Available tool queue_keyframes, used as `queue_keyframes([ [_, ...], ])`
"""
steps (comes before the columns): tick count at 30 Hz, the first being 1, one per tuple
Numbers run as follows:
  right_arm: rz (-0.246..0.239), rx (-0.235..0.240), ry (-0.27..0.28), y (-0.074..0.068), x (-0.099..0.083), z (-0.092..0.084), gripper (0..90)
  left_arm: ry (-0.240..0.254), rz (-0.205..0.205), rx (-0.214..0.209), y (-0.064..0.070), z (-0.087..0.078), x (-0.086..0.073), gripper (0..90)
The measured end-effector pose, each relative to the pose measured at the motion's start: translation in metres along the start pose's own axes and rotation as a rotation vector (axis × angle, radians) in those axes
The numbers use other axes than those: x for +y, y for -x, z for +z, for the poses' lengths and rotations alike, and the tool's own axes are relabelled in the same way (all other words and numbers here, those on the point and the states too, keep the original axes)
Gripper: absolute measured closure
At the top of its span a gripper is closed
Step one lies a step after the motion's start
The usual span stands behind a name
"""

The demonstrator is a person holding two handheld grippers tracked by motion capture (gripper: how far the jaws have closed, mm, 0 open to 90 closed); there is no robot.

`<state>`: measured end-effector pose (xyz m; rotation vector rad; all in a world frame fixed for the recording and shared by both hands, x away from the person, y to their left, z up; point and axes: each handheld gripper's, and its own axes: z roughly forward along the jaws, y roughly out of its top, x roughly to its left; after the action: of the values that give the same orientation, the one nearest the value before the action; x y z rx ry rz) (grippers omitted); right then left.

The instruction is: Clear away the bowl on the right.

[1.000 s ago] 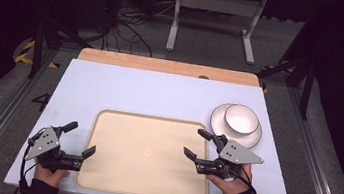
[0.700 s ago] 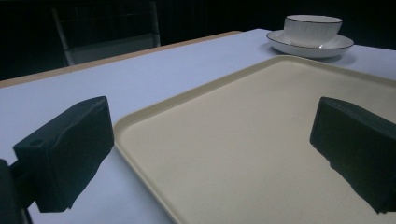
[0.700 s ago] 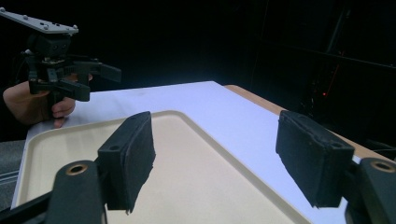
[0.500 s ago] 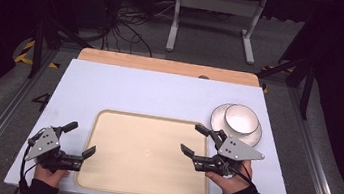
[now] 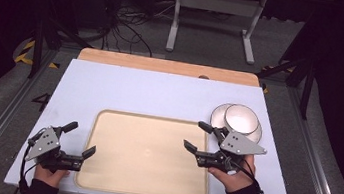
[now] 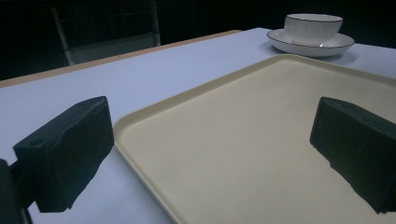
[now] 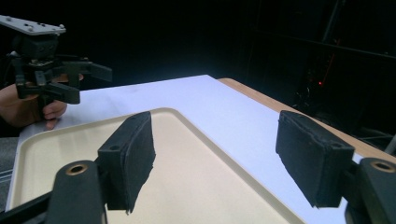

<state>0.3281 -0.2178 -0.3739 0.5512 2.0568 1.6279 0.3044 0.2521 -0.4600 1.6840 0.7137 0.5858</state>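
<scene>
A cream tray (image 5: pixel 147 154) lies empty on the white table (image 5: pixel 160 95). To its right stands a white cup (image 5: pixel 241 119) on a saucer (image 5: pixel 217 117). My left gripper (image 5: pixel 82 138) rests open at the tray's near left corner, one jaw over the tray's rim, nothing between the jaws. My right gripper (image 5: pixel 194 134) hovers open over the tray's right edge, just left of the saucer, also holding nothing. The left gripper view looks across the tray (image 6: pixel 261 140) to the cup (image 6: pixel 312 28). The right gripper view shows the tray (image 7: pixel 56 149) and the left gripper (image 7: pixel 88 84) beyond.
A wooden strip (image 5: pixel 164 65) runs along the table's far edge. Metal rails (image 5: pixel 1 115) flank the table on both sides. On the dark floor beyond are a white stand (image 5: pixel 211 11) and cables (image 5: pixel 128 31).
My right gripper has crept a little forward along the tray's right edge, still open. The left gripper, cup and tray have stayed put.
</scene>
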Motion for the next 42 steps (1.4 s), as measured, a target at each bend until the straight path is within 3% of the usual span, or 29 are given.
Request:
queue_keyframes([
  [10,0.024,-0.086,-0.014,0.024,-0.003,-0.022,28.1,0.0,0.0,0.001,0.0,0.0,0.0,0.3],
  [15,0.012,-0.119,-0.028,0.033,-0.004,-0.031,28.1,-0.001,0.001,0.001,0.0,0.0,0.0,0.3],
  [21,0.03,-0.151,-0.031,0.044,-0.006,-0.044,28.1,-0.001,0.0,0.0,0.0,0.0,0.0,0.4],
  [27,0.023,-0.167,-0.033,0.05,-0.007,-0.053,27.6,-0.001,0.0,0.0,0.0,0.0,0.0,0.3],
  [42,0.046,-0.259,-0.026,0.068,-0.012,-0.073,27.1,-0.001,0.0,0.001,0.0,0.0,0.0,0.3],
])
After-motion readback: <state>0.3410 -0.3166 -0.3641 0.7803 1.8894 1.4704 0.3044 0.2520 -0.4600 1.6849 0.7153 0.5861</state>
